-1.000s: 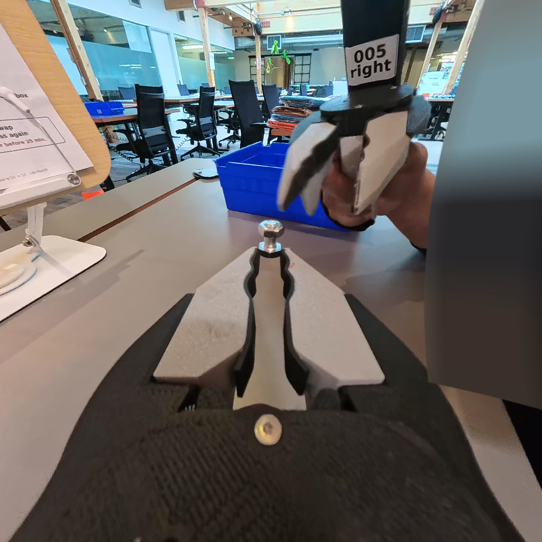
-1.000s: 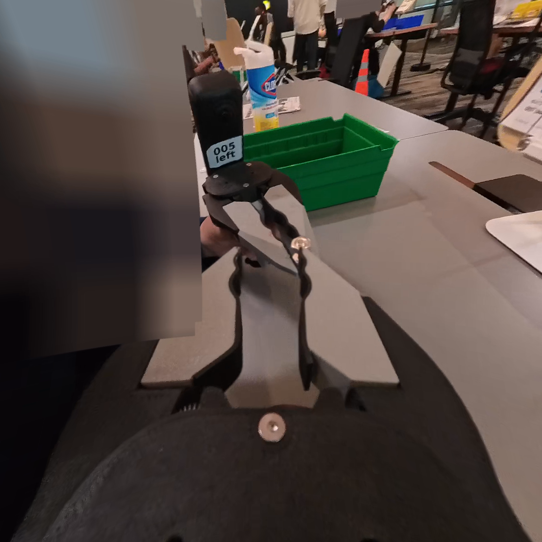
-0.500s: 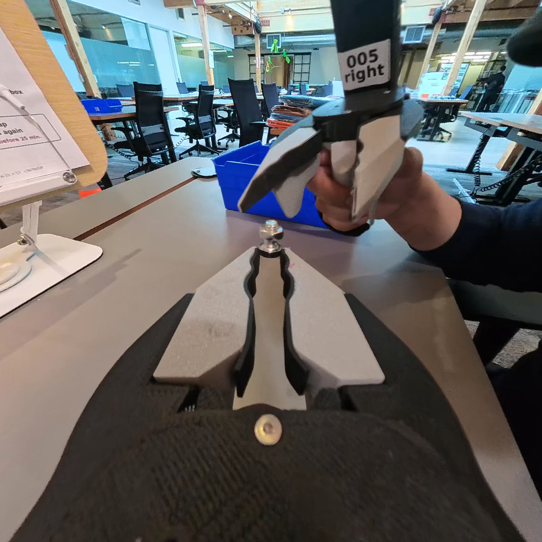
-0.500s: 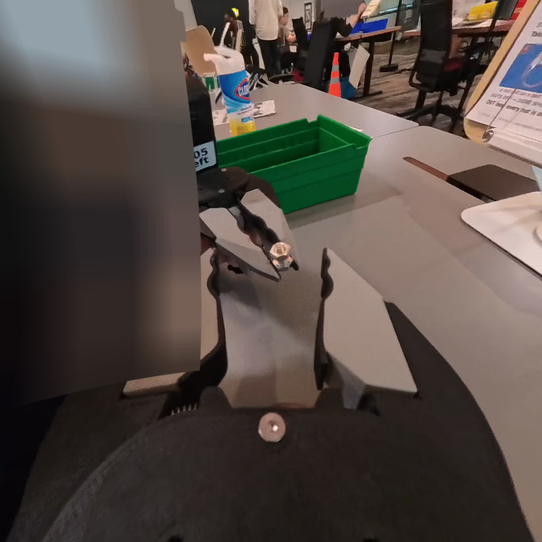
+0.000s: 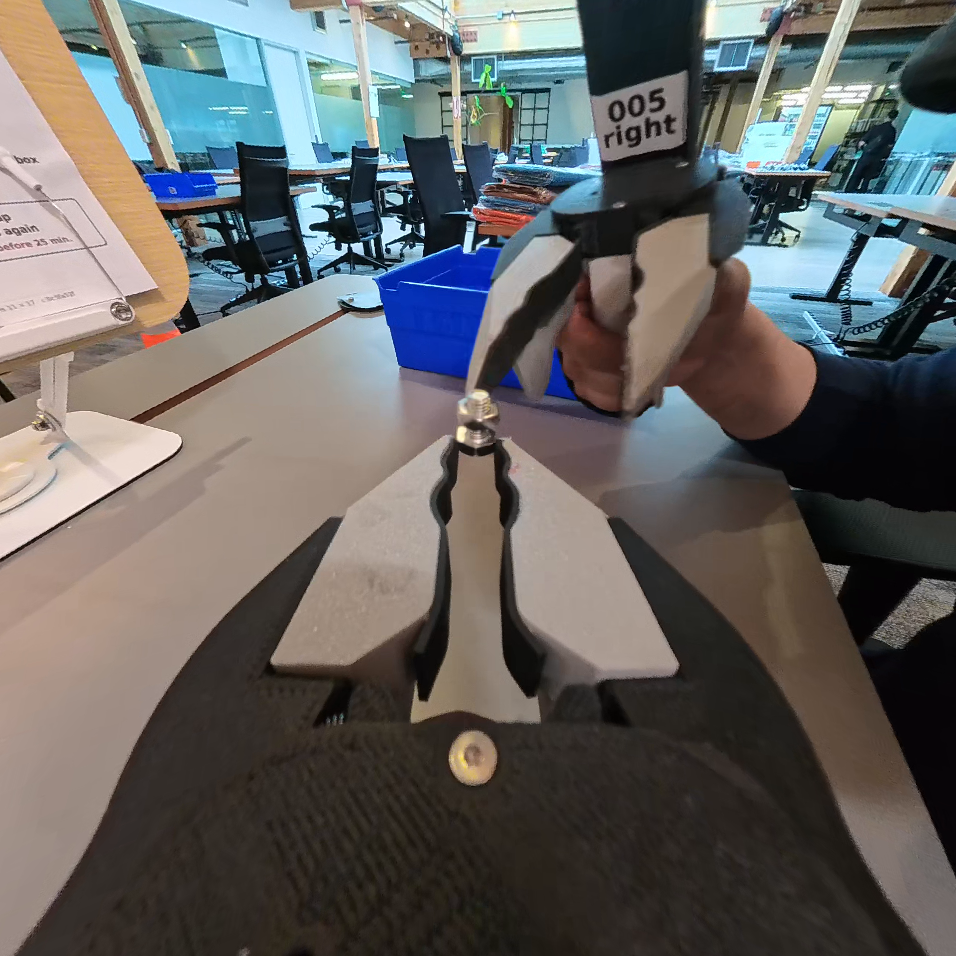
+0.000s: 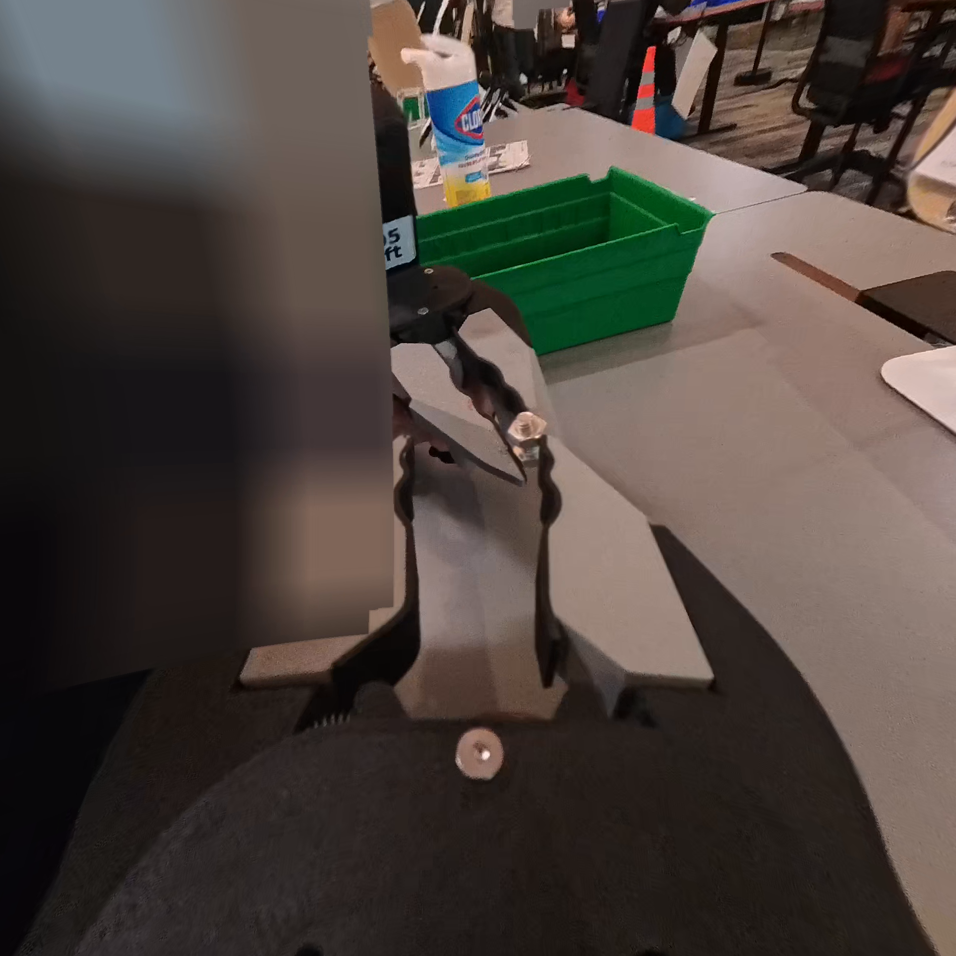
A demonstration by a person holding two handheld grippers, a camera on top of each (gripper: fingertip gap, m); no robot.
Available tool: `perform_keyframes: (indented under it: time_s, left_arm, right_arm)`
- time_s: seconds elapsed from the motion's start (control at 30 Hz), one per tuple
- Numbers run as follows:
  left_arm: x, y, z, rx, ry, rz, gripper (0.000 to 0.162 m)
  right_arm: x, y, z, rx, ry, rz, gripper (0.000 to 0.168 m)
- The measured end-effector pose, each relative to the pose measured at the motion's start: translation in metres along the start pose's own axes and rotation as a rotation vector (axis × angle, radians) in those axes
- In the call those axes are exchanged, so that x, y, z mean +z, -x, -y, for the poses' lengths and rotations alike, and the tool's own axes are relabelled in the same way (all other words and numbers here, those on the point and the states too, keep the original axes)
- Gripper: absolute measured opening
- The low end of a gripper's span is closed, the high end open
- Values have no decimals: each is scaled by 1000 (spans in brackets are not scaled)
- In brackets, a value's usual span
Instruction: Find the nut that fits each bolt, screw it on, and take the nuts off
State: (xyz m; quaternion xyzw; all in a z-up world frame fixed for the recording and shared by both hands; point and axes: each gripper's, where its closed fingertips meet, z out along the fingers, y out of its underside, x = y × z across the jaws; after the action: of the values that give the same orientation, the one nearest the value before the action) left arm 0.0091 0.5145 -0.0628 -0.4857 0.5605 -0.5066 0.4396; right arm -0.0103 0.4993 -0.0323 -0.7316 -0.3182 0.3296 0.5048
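Observation:
My left gripper (image 5: pixel 476 449) is shut on the head of a small silver bolt (image 5: pixel 475 439) and holds it upright above the grey table (image 5: pixel 289 424). A hex nut (image 5: pixel 477 411) sits on the bolt's thread just above the fingertips. My right gripper (image 5: pixel 561 396) is open and hangs above and to the right, with one fingertip (image 5: pixel 481 380) at the nut's top. In the right wrist view the nut (image 6: pixel 526 427) lies against the right finger (image 6: pixel 543 465) of my open right gripper (image 6: pixel 473 450). The left finger is well apart from it.
A blue bin (image 5: pixel 434 320) stands behind the bolt. A green bin (image 6: pixel 595 289) and a spray bottle (image 6: pixel 460 155) stand farther off. A white stand base (image 5: pixel 88 455) with a sign board is at the left. A person's hand (image 5: pixel 724 352) holds the right gripper. Both grippers' tips are close together, under 4 cm apart.
My right gripper widened, drew off from the nut, then came back down so one fingertip is at the nut. My left gripper kept its hold on the bolt.

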Motion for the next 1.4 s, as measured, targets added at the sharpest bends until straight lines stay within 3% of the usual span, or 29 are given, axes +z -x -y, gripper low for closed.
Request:
perform_keyframes:
  time_s: [0.1, 0.17, 0.2, 0.27, 0.33, 0.37, 0.4, 0.43, 0.47, 0.5, 0.63, 0.87, 1.0, 1.1, 1.17, 1.23, 1.3, 1.4]
  left_arm:
    - [-3, 4, 3, -16, -17, 8, 12]
    - [-3, 4, 4, -18, -22, 7, 12]
    - [-3, 3, 3, -14, -20, 6, 12]
    - [-1, 1, 2, -8, -14, 2, 12]
    - [0, 0, 1, -6, -8, 1, 12]
    - [0, 1, 1, -6, -6, 2, 12]
    - [0, 1, 0, -7, -6, 5, 12]
    - [-1, 2, 0, -10, -7, 8, 12]
    - [-1, 3, 0, -14, -7, 9, 12]
    - [-2, 3, 0, -17, -7, 7, 12]
    - [1, 1, -3, 17, 22, 16, 12]
    - [7, -2, -14, 62, 78, 35, 12]
    - [8, -3, -10, -17, 44, 4, 14]
    - [8, 2, -13, -64, 42, 7, 27]
    - [9, 4, -19, -68, 78, 15, 27]
    - [11, 2, -21, -60, 91, 12, 28]
    - [12, -1, -20, -36, 97, 10, 27]
    - [13, -3, -20, 0, 108, 19, 25]
  right_arm:
    - [-7, 24, 1, -44, -7, 148, 0]
    - [-13, 17, 11, -20, -64, 128, 12]
    - [-13, 5, 13, -8, -77, 65, 26]
    - [-10, -18, 13, 8, -75, -60, 36]
    - [-5, -17, 9, 16, -57, -55, 47]
    - [-2, -13, 6, 18, -36, -31, 45]
    - [-1, -3, 1, 12, -11, 15, 31]
    - [0, 11, -2, -4, 12, 102, 5]
    - [0, 20, -1, -11, 11, 162, 0]
    - [-1, 18, 3, -6, -4, 156, 0]
    - [-3, -26, 8, 5, -39, -115, 36]
    - [15, -26, -13, -52, 81, -172, 9]
    - [8, -34, -9, 18, 14, -232, 7]
    - [-45, -47, 16, -29, -69, -428, 7]
    - [-124, -61, 39, -94, -97, -660, 7]
    - [-211, -86, 33, -62, 0, -899, 7]
    - [-277, -119, -15, 115, 194, -1048, 8]
    - [-322, -159, -112, 361, 443, -1104, 8]
